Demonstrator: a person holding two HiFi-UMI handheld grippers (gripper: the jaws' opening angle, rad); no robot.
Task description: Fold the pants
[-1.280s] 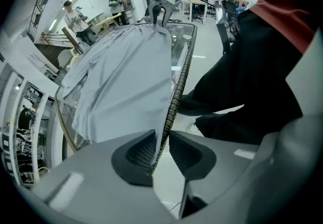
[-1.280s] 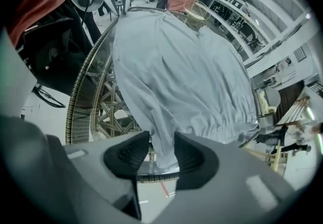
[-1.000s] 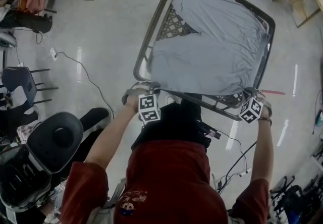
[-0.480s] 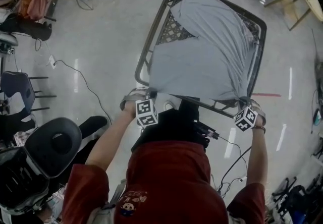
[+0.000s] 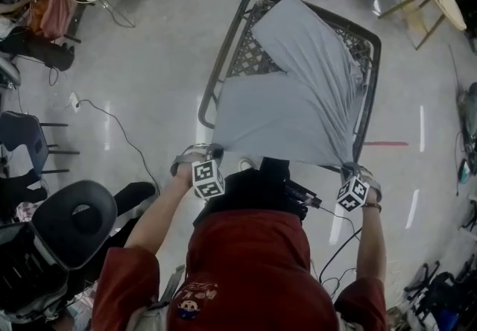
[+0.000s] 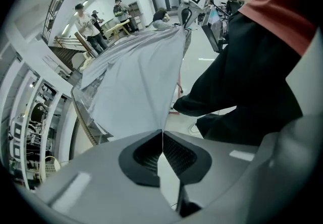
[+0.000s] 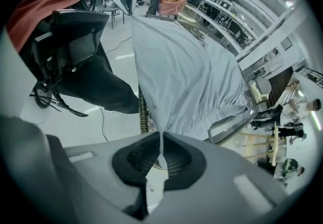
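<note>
Left gripper (image 6: pixel 162 133) is clamped on the near left corner of the pants (image 5: pixel 298 98). The right gripper (image 7: pixel 160 153) is pinching the near right corner, and both have a thin fold of grey cloth between the pads. Pants are spread over the mesh-top frame (image 5: pixel 250 54), with the near edge pulled taut between the two grippers at the frame's near rail and the far part lying on the mesh, tapering toward the far end.
</note>
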